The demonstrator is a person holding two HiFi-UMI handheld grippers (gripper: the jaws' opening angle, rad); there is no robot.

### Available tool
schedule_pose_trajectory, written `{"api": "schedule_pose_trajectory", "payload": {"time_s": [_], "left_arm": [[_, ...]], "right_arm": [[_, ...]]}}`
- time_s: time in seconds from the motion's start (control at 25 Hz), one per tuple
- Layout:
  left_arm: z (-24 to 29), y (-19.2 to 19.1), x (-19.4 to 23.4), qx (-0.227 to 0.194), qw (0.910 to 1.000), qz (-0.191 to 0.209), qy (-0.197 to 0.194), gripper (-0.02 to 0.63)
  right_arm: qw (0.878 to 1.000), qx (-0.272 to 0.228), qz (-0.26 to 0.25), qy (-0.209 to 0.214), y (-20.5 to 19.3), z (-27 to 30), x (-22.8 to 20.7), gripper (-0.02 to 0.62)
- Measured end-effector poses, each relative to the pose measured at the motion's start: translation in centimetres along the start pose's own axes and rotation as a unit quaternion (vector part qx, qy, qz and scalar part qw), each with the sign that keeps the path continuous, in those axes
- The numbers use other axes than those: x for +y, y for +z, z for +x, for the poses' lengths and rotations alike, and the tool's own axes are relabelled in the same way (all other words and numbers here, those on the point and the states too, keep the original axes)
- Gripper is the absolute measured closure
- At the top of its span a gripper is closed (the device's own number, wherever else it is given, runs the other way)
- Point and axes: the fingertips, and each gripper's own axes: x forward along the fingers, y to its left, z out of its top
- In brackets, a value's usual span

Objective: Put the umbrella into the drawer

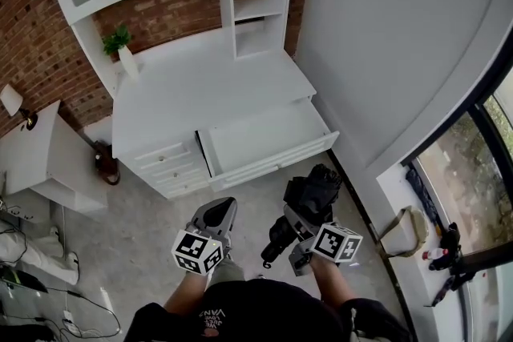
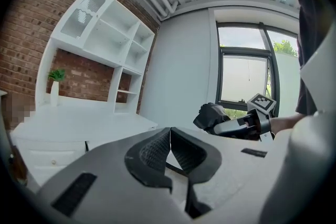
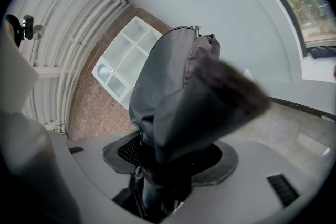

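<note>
A folded black umbrella (image 1: 309, 200) is held in my right gripper (image 1: 300, 224), whose jaws are shut on its lower part; in the right gripper view the umbrella (image 3: 181, 107) fills the middle and hides the pads. The large white drawer (image 1: 264, 142) of the desk stands pulled out in front of me, nothing visible inside it. My left gripper (image 1: 218, 216) hangs to the left of the umbrella, jaws shut with nothing between them (image 2: 169, 152). The left gripper view also catches the umbrella (image 2: 212, 117) off to its right.
White desk (image 1: 200, 88) with a hutch of shelves (image 1: 256, 4) against a brick wall; a small potted plant (image 1: 120, 48) on the desktop. Small closed drawers (image 1: 168, 164) left of the open one. A white side table (image 1: 36, 156) at left, cables on the floor, a window sill with clutter (image 1: 437, 244) at right.
</note>
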Motion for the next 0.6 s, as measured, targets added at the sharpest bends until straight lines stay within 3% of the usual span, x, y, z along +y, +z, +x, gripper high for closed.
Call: {"api": "schedule_pose_trajectory", "payload": {"time_s": [0.6], "left_arm": [[6.6, 4.6, 14.9, 0.017, 0.9968, 0.009, -0.078, 0.598]], "right_arm": [[0.996, -0.062, 0.023, -0.056, 4.6, 14.5, 3.2, 0.341]]}}
